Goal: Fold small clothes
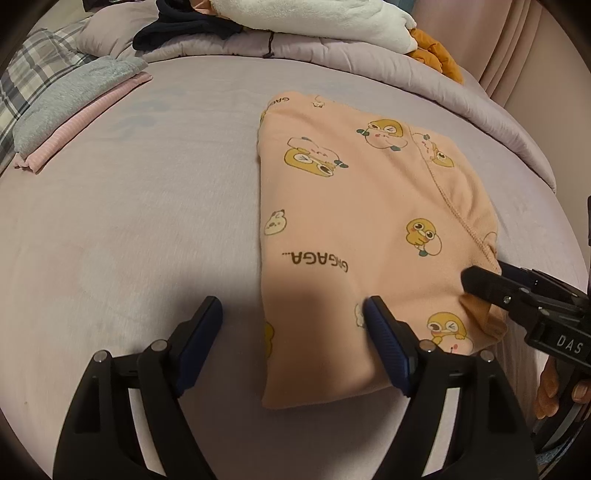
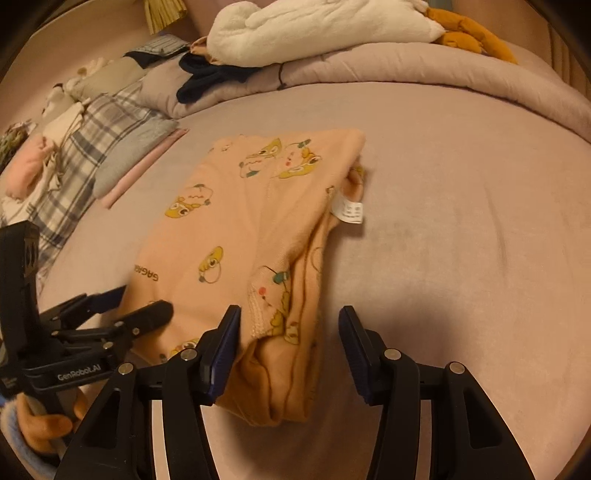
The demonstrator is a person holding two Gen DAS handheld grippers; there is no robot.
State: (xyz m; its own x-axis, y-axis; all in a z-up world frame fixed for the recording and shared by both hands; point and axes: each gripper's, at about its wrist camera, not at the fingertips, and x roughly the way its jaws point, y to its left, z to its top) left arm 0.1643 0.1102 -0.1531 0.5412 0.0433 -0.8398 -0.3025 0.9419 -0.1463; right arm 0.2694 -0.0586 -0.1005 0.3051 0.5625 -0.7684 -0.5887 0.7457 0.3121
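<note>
Item count, both views:

- Hand-held gripper: qty 2. Left [image 1: 293, 338], right [image 2: 290, 345]. 2 fingers ea.
- Peach printed garment [image 1: 369, 229]: qty 1, folded, on bed [image 1: 147, 221].
- White tag [image 2: 349, 210] on garment: qty 1.
- Folded stack at bed's left edge: 2 pcs, grey [image 1: 70, 99] over pink [image 1: 85, 122].
- Plaid cloth [image 2: 81, 155]: qty 1.
- Dark garment [image 2: 210, 77] on duvet [image 2: 406, 70]: qty 1.
- White fleece [image 2: 303, 29]: qty 1.
- Orange item [image 2: 469, 33] beside fleece: qty 1.
- Pile at far left, right wrist view: count cannot be told.
</note>
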